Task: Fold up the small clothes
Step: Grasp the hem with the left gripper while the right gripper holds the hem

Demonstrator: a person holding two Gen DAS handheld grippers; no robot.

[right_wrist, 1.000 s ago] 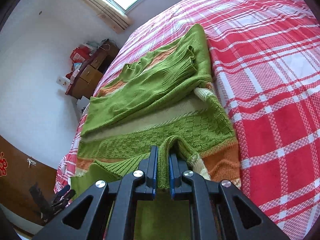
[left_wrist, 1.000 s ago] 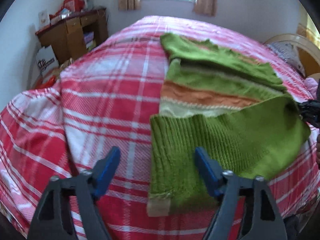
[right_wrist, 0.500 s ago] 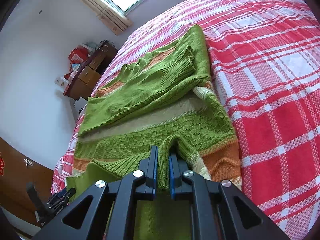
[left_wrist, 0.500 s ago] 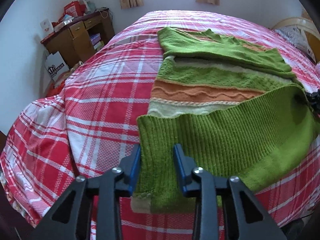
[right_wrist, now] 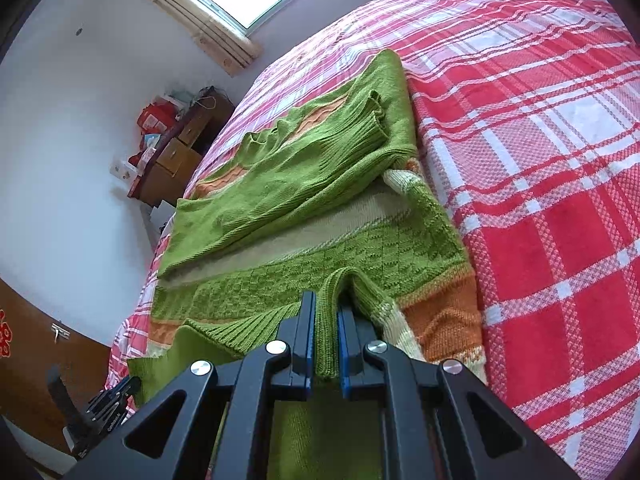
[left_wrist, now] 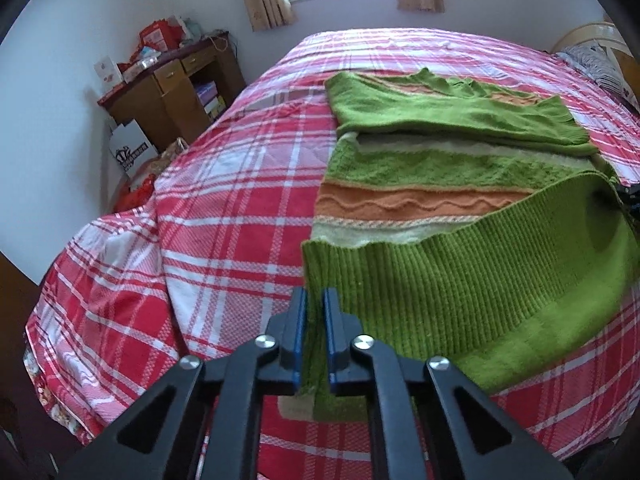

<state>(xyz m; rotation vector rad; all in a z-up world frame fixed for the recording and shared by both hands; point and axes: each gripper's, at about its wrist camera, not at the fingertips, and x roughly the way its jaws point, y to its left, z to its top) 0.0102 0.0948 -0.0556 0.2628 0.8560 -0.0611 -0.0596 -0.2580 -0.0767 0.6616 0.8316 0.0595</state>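
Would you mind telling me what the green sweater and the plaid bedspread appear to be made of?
Green sweater: a knit, probably wool or acrylic yarn, with ribbed rows at the hem and a fuzzy matte surface. Plaid bedspread: woven cloth, likely cotton, with a fine checked weave and no sheen.

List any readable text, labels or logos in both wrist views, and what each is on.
None can be read.
White bag by the wooden desk: dark logo and a line of print, too blurred.
Red boxes on the desk: print too small.
Wooden door: part of a red character at the frame edge, cut off.
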